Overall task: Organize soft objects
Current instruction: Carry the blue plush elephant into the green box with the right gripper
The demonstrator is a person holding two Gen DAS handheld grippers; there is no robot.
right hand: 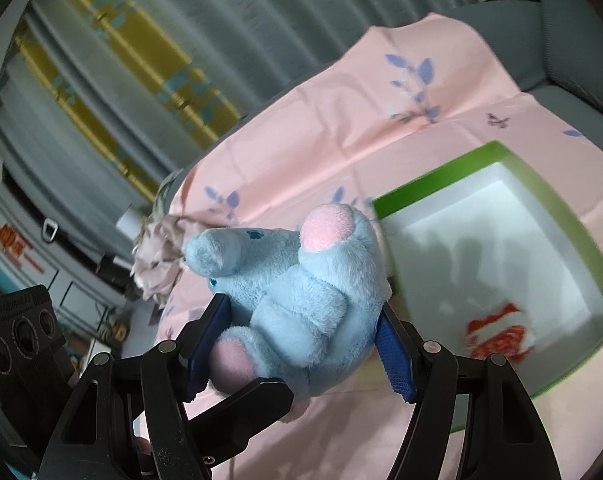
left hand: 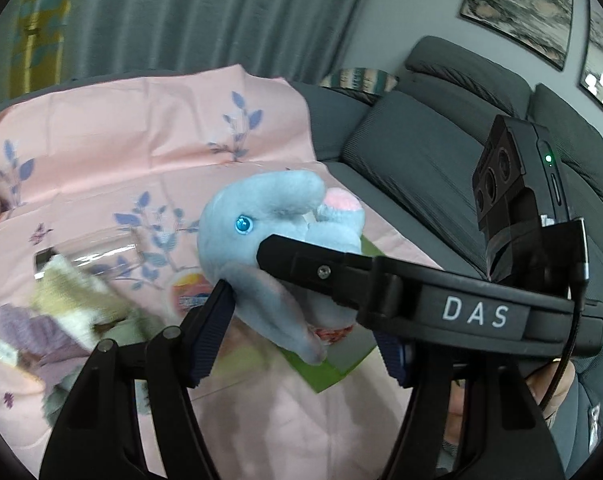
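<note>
A blue plush elephant (left hand: 261, 220) with pink ear linings and feet hangs above the pink sheet, gripped from both sides. In the left wrist view my left gripper (left hand: 301, 336) is shut on its lower body and trunk. One of my right gripper's fingers (left hand: 301, 260) crosses in front of the toy from the right. In the right wrist view my right gripper (right hand: 301, 344) is shut on the elephant (right hand: 301, 280) with its blue pads against both flanks. The left gripper's finger (right hand: 253, 400) pokes in from below. A green box (right hand: 501, 240) with a white inside lies open just right of the toy.
A pink sheet with blue leaf prints (left hand: 141, 152) covers a grey sofa (left hand: 421, 152). A heap of folded soft cloths (left hand: 61, 312) lies at the left, with clear plastic wrap beside it. The green box (left hand: 333, 372) shows under the toy. Grey curtains hang behind.
</note>
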